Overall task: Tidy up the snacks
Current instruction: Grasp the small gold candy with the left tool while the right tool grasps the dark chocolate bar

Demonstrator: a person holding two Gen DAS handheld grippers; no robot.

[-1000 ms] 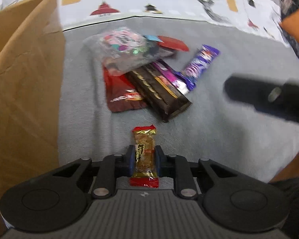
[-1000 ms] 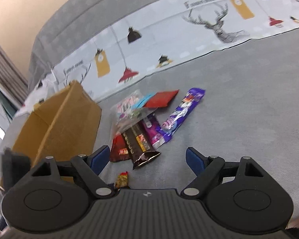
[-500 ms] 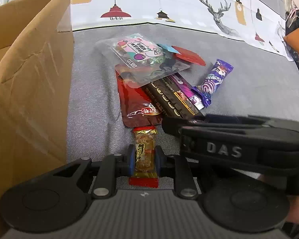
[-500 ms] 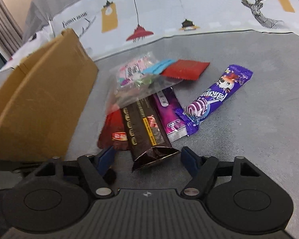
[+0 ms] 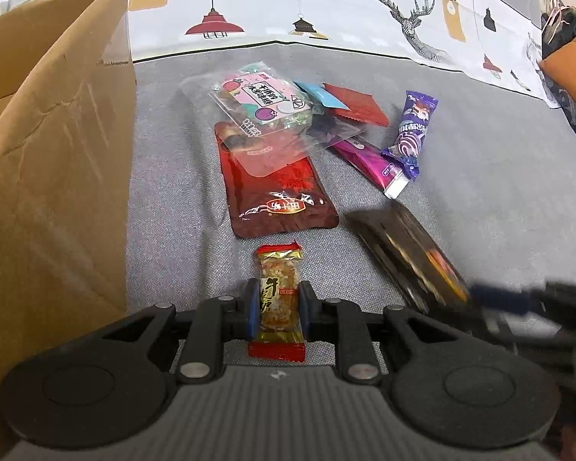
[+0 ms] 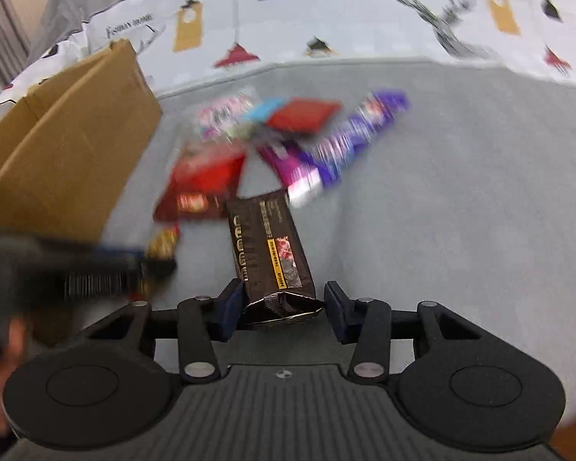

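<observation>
My left gripper [image 5: 276, 309] is shut on a small gold and red nougat candy [image 5: 279, 299], held low over the grey cloth beside the cardboard box [image 5: 53, 161]. My right gripper [image 6: 282, 309] is shut on the near end of a dark brown chocolate pack [image 6: 267, 246], pulled away from the pile; the pack also shows blurred in the left wrist view [image 5: 407, 257]. The snack pile holds a dark red pouch [image 5: 276, 188], a clear bag of sweets [image 5: 265, 107], a magenta bar [image 5: 368, 157] and a purple wrapper [image 5: 412, 126].
The open cardboard box stands at the left in both views [image 6: 65, 153]. A printed white cloth [image 5: 326, 4] with lamps and deer lies behind the grey surface. An orange and dark cushion [image 5: 568, 65] sits at the far right.
My right gripper has closed on the dark brown chocolate pack and drawn it out of the pile toward me. My left gripper still holds the nougat candy.
</observation>
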